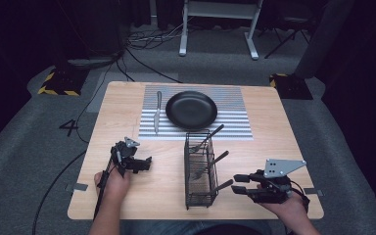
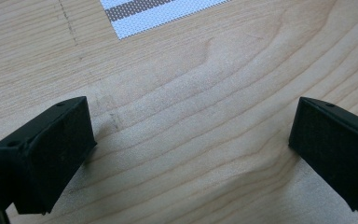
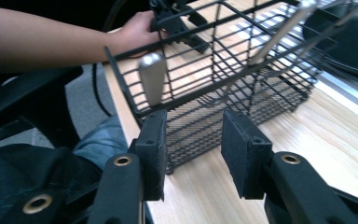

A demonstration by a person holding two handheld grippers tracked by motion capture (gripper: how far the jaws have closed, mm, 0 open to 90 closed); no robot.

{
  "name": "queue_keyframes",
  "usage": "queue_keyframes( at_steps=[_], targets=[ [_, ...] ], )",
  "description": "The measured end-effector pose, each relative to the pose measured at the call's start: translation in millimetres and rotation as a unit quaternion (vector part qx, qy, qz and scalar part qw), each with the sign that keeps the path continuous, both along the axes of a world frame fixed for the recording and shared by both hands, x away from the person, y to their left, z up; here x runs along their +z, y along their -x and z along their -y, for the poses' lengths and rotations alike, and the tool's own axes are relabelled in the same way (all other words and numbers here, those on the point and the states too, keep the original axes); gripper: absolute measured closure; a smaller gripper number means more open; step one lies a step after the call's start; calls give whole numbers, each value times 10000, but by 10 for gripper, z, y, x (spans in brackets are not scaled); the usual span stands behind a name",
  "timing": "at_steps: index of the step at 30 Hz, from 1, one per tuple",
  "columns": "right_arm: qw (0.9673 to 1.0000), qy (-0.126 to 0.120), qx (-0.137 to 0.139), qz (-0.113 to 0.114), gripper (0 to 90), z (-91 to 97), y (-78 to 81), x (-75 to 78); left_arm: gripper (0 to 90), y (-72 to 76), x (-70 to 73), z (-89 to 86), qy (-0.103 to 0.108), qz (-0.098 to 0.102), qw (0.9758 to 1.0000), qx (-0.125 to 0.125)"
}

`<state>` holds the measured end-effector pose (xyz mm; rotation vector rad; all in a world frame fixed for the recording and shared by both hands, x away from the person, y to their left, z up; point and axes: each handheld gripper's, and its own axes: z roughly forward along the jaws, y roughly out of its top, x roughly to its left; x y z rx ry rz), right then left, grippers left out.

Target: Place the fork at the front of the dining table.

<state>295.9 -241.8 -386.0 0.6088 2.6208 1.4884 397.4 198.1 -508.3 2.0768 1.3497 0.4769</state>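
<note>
While left gripper [image 2: 186, 140] gapes, right gripper [image 3: 191, 149] half-open; both empty.

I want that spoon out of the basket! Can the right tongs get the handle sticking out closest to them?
Probably yes. The right tongs are open and point at the wire basket, and the nearest handle pokes above the rim with nothing between. What's on its hidden end isn't clear.

One plate [image 1: 191, 109], one knife [image 1: 157, 112], one basket [image 1: 199, 169]

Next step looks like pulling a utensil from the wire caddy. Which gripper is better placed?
Probably the right gripper: it faces the wire caddy, jaws open, with a utensil handle just beyond them. The left gripper is open over bare table.
</note>
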Motion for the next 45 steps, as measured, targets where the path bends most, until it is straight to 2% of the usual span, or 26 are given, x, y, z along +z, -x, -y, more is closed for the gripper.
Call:
queue_keyframes(
  at_steps=[7, 16, 26, 29, 36, 40, 45],
  targets=[
    [9996, 15, 287, -30, 622, -114, 35, 32, 1, 0, 1, -2, -9, -2, 10000, -5],
    [9987, 33, 504, -59, 643, -255, 33, 34, 1, 0, 0, 0, -2, 2, 10000, 0],
    [9988, 129, 468, -61, 720, -340, 15, 12, 1, 0, 0, 0, -3, 4, 10000, 1],
    [9987, 123, 464, -179, 737, -352, -3, -11, 1, 0, 0, -1, -3, 3, 10000, 0],
    [9987, 127, 430, -238, 780, -370, -18, -32, 1, 0, 0, 0, -3, 3, 10000, 0],
    [9989, 95, 411, -210, 785, -383, -13, -26, 1, 0, 0, 0, -3, 4, 10000, 1],
    [9990, 23, 442, -68, 792, -445, 4, 5, 1, 0, 0, 0, -2, 4, 10000, 0]
  ],
)
